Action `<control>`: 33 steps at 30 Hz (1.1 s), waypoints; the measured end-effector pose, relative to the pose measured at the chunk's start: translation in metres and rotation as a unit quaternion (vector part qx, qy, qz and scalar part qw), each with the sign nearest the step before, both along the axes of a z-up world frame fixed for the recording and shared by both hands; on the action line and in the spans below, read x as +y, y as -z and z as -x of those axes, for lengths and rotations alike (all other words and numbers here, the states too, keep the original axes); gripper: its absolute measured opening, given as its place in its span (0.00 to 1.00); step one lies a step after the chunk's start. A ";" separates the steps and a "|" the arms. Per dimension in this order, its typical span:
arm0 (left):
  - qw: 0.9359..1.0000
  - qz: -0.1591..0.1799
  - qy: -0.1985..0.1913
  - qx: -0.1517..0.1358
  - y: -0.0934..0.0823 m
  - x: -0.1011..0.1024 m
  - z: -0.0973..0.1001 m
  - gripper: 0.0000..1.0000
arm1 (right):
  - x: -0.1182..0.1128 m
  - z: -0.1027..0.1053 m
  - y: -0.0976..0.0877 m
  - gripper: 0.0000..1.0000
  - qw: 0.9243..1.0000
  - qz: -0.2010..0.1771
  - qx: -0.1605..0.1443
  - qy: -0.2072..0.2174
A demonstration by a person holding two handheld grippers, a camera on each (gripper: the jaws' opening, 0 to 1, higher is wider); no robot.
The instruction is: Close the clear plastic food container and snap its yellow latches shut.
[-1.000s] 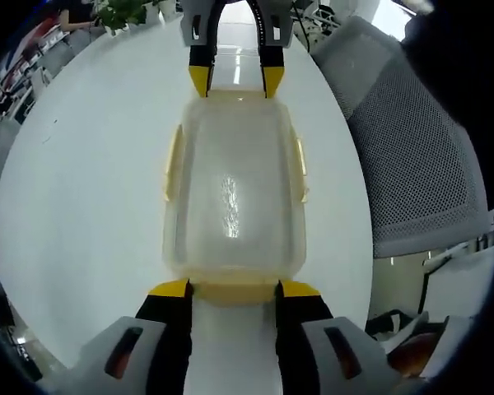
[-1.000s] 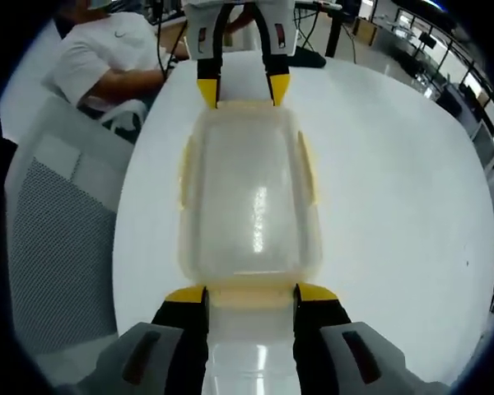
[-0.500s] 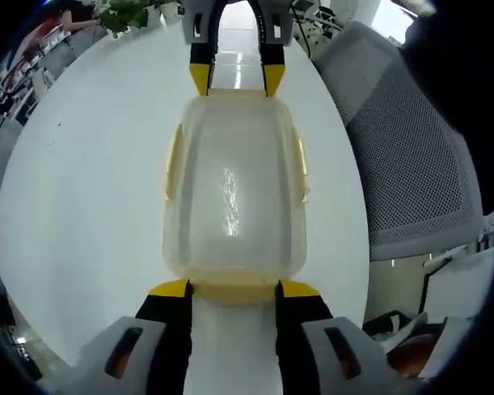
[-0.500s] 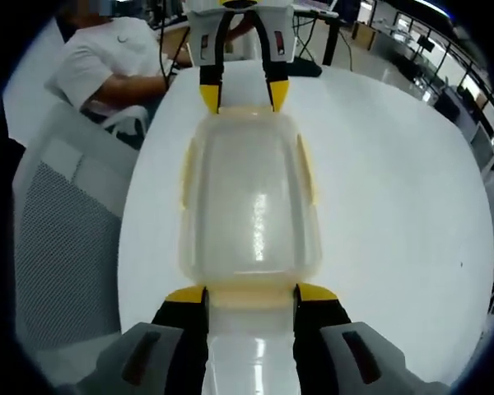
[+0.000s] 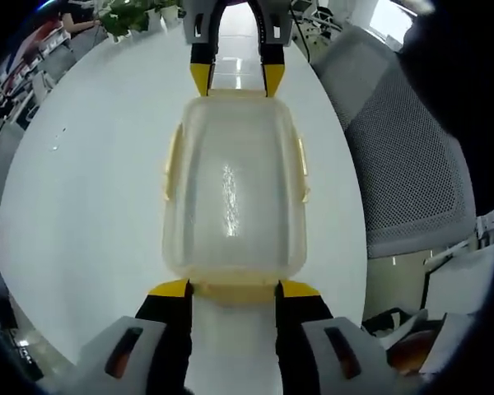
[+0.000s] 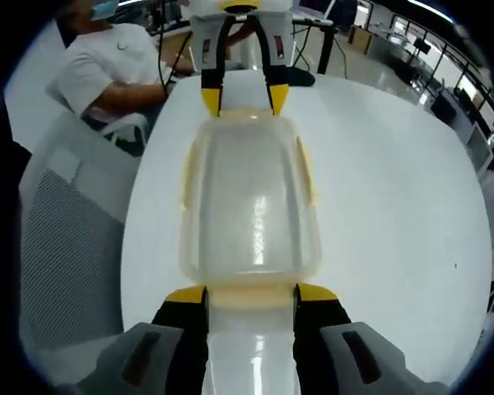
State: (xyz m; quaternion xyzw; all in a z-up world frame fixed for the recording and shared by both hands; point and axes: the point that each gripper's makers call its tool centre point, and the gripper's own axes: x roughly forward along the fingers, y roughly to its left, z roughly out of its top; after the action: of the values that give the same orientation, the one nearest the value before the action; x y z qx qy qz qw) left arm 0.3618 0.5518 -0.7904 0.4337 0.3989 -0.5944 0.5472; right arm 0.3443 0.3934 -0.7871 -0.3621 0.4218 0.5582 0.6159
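Barely any change from a moment back: background slides a touch, so read as camera drift, with the container locked in the same spot between the jaws.

Starting big: round white table (image 5: 82,206) underneath, grey mesh chair (image 5: 403,164) off to one side in the left gripper view, same chair (image 6: 58,247) on the opposite side in the right gripper view. Seated person in a white shirt (image 6: 107,66) beyond the far edge, green plant (image 5: 128,12) at the back.

Now the clear plastic food container (image 5: 230,189), lid already seated, lying dead ahead of both tools with its long axis running straight from one to the other. Pinned end to end, equally close to each, so no nearer hand to call.

Left gripper (image 5: 235,290) at the near short end, jaws spread apart, yellow tips butted against the rim on either side of the end latch (image 5: 235,296), clamping nothing. Right gripper (image 6: 251,296) doing the mirror job at the other short end, jaws likewise parted and straddling its own end latch (image 6: 251,301). Seen across the lid too: right gripper (image 5: 237,78) from the left gripper view, left gripper (image 6: 244,99) from the right gripper view.

Smaller still: long yellow side latches (image 5: 171,160) and (image 5: 300,164) along the long walls, apparently flared outward, so probably not snapped yet. Hard to call whether the end latches are down.

On writing: no brand, label or lettering readable anywhere on lid, walls or latches.
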 end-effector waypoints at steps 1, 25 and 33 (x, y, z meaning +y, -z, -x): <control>1.000 0.001 0.001 0.000 -0.001 0.000 0.000 0.38 | -0.001 0.000 -0.002 0.39 1.000 -0.002 0.002 0.000; 1.000 0.001 0.007 -0.008 -0.020 -0.003 -0.008 0.38 | -0.002 -0.006 -0.021 0.39 1.000 -0.009 0.001 0.006; 1.000 0.006 0.008 -0.004 -0.019 -0.004 -0.008 0.38 | -0.004 -0.005 -0.021 0.38 1.000 -0.006 -0.001 0.006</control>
State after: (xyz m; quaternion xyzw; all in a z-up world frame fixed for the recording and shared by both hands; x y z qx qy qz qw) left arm 0.3695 0.5473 -0.7713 0.4357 0.3899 -0.5994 0.5467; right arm 0.3493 0.3896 -0.7662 -0.3563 0.4202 0.5566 0.6219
